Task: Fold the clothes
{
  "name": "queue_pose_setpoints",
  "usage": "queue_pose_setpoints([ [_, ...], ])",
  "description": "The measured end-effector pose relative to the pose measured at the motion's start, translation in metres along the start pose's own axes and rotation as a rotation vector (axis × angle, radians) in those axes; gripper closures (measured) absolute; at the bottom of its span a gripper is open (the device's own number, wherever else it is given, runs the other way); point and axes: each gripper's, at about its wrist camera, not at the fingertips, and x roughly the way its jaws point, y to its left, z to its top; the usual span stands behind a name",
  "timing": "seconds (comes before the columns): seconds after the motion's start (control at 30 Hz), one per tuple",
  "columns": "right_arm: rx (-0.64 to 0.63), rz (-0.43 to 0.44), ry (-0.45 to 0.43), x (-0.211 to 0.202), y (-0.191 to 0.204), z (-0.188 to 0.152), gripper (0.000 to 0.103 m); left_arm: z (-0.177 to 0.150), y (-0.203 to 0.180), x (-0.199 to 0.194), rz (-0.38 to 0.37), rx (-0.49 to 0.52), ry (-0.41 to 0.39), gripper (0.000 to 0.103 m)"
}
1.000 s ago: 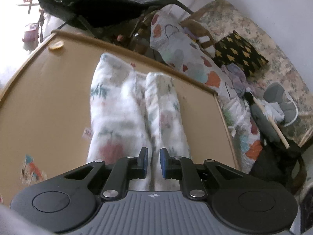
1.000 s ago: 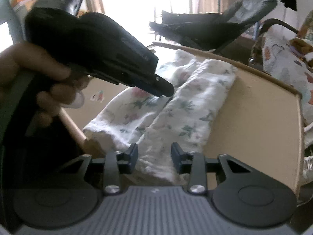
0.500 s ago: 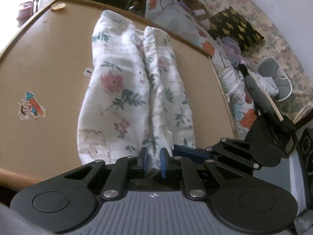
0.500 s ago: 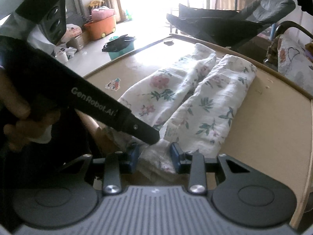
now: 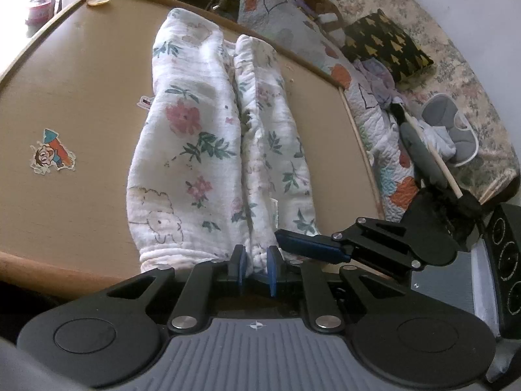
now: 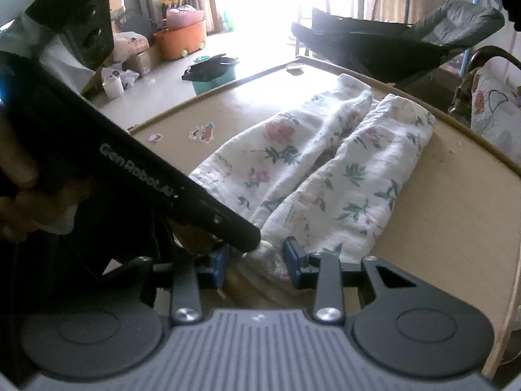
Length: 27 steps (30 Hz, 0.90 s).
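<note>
A white floral cloth [image 5: 208, 137] lies on the tan table [image 5: 81, 97], folded into a long strip of two side-by-side rolls. My left gripper [image 5: 255, 268] is at the strip's near end, its blue pads close together with the hem of the middle seam pinched between them. In the right wrist view the same cloth [image 6: 325, 176] runs away from me. My right gripper [image 6: 257, 260] is shut on the bunched near corner. The left gripper [image 6: 252, 240] touches that bunch from the left. One blue right finger [image 5: 309, 244] lies across the corner.
A cartoon sticker [image 5: 52, 158] is stuck to the table left of the cloth, and a small round thing [image 5: 98, 0] lies at the far corner. A quilt and cushions [image 5: 374, 107] crowd the right edge. A black chair [image 6: 407, 42] stands behind the table. A hand [image 6: 19, 176] holds the left gripper.
My left gripper came back from over the middle of the cloth to its near end and sank a little. The right gripper kept its place on the corner.
</note>
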Motion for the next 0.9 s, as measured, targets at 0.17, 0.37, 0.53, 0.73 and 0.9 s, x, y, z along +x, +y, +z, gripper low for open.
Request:
queue_pose_setpoints([
  [0.17, -0.017, 0.010, -0.001, -0.004, -0.001, 0.002, 0.066, 0.003, -0.004, -0.003, -0.010, 0.018, 0.004, 0.082],
  [0.37, -0.017, 0.044, -0.025, -0.019, -0.006, 0.006, 0.064, 0.008, -0.010, -0.021, -0.028, 0.105, 0.004, 0.061],
  [0.53, -0.030, 0.098, -0.030, -0.031, -0.011, 0.006, 0.063, 0.015, -0.009, -0.036, -0.044, 0.191, 0.023, 0.057],
  [0.73, -0.042, 0.115, -0.038, -0.041, -0.027, 0.004, 0.063, 0.024, -0.007, -0.048, -0.029, 0.335, 0.065, 0.055],
  [0.9, -0.100, 0.106, -0.033, -0.047, -0.041, 0.002, 0.062, 0.029, -0.007, -0.052, -0.058, 0.449, 0.080, 0.052],
])
